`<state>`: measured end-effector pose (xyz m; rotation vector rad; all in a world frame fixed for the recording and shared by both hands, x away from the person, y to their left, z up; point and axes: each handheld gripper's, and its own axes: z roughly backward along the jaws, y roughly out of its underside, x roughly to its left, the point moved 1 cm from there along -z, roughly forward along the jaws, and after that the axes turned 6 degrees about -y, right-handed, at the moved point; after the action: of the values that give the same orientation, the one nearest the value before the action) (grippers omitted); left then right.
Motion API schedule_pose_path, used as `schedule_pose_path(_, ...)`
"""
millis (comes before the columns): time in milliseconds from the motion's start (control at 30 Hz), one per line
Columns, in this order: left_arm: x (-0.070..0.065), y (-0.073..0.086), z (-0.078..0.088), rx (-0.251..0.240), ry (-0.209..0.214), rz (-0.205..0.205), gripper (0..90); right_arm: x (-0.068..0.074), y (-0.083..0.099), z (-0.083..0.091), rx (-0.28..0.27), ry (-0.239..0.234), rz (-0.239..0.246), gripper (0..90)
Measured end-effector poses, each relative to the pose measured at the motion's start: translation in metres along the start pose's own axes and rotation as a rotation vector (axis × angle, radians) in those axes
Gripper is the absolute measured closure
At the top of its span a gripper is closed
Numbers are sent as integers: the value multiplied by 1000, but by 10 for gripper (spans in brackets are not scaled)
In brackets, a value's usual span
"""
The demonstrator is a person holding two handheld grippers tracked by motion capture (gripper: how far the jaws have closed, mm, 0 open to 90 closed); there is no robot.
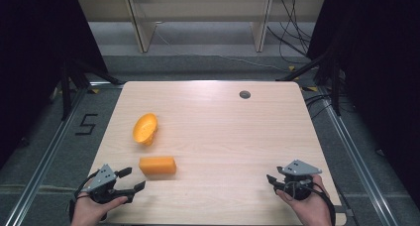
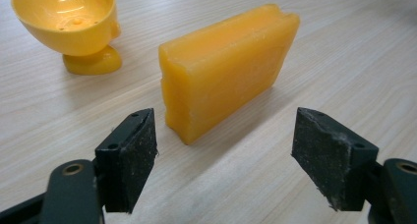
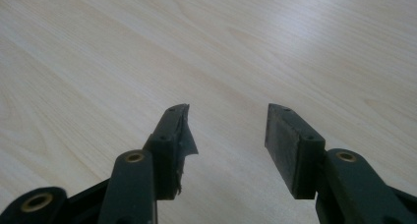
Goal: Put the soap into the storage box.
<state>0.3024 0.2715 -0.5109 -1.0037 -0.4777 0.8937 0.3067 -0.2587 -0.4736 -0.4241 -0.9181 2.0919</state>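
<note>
The left gripper (image 1: pixel 131 179) sits at the near-left corner of the wooden table (image 1: pixel 223 137), held in the person's left hand (image 1: pixel 94 208). Its jaws are spread wide and hold nothing. In the left gripper view, the orange block (image 2: pixel 226 69) stands on its long edge just ahead of the jaws, roughly centred between them and apart from both pads. In the high view the same block (image 1: pixel 157 165) lies just to the right of the left gripper.

A yellow egg-cup-shaped bowl (image 1: pixel 145 129) lies tipped on its side beyond the block, near it but not touching. In the left gripper view its open mouth (image 2: pixel 69 17) faces the camera and its foot rests on the table.

The right gripper (image 1: pixel 272 182) sits at the near-right corner, held in the right hand (image 1: pixel 309 206), well apart from both orange objects. Its jaws are parted and empty over bare wood. The left pad (image 3: pixel 183 135) in the right gripper view shows a torn, peeling edge.

A small round dark grommet (image 1: pixel 244 94) is set in the table near the far edge.
</note>
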Motion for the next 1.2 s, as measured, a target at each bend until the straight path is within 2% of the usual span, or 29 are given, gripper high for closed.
schedule_pose_path(33,1,-1,0,6,3,-15,241,0,0,0,-8,3,-3,515)
schedule_pose_path(67,2,-2,0,14,7,-31,240,1,0,2,11,3,-34,513)
schedule_pose_path(100,2,-2,0,14,7,-31,238,1,0,2,12,-6,-34,511)
schedule_pose_path(133,3,-5,0,22,19,-40,232,0,0,1,8,12,0,510)
schedule_pose_path(167,7,-10,0,62,33,-70,222,1,0,2,2,21,-9,509)
schedule_pose_path(200,7,-10,0,62,33,-70,222,1,0,2,2,21,-9,509)
schedule_pose_path(233,7,-16,-1,111,52,-94,222,1,-1,3,-3,23,3,506)
schedule_pose_path(267,8,-20,0,133,51,-118,224,1,0,2,-2,24,-2,506)
schedule_pose_path(300,8,-20,0,133,51,-118,224,1,0,2,-2,24,-2,506)
schedule_pose_path(333,13,-32,-1,189,45,-193,222,3,0,3,4,25,-9,503)
schedule_pose_path(367,13,-32,-1,189,45,-193,222,3,0,3,4,25,-9,503)
schedule_pose_path(433,16,-47,-1,246,48,-260,221,1,0,2,5,24,16,501)
schedule_pose_path(467,16,-47,-1,246,48,-260,221,1,0,2,5,24,16,501)
schedule_pose_path(500,17,-58,-2,292,49,-304,225,3,0,3,5,22,-24,498)
schedule_pose_path(533,17,-58,-2,292,49,-304,226,1,0,3,4,23,-15,497)
schedule_pose_path(600,15,-65,-5,328,61,-337,228,2,0,3,-6,35,-17,497)
schedule_pose_path(633,13,-70,-8,351,82,-369,228,1,1,3,-7,42,-18,498)
schedule_pose_path(667,12,-72,-8,370,100,-384,228,1,0,2,-13,36,-12,497)
schedule_pose_path(700,12,-75,-10,383,103,-401,227,0,0,2,-12,34,5,497)
schedule_pose_path(733,12,-75,-10,383,103,-401,226,0,0,2,-12,34,5,497)
schedule_pose_path(767,11,-82,-12,392,115,-438,225,2,-1,3,2,37,-10,496)
schedule_pose_path(800,11,-82,-12,392,115,-438,225,2,-1,3,2,37,-10,496)
schedule_pose_path(833,12,-88,-15,409,125,-466,225,1,0,2,-2,39,20,494)
schedule_pose_path(933,13,-98,-20,452,153,-517,225,3,0,2,0,32,1,492)
schedule_pose_path(967,13,-98,-20,452,153,-517,227,3,0,2,0,32,1,492)
schedule_pose_path(1000,12,-100,-22,468,176,-523,227,2,0,2,-5,44,11,492)
schedule_pose_path(1100,11,-108,-31,528,210,-570,227,2,-1,2,-6,41,8,491)
schedule_pose_path(1200,9,-110,-37,544,216,-577,227,1,-1,2,-10,41,15,491)
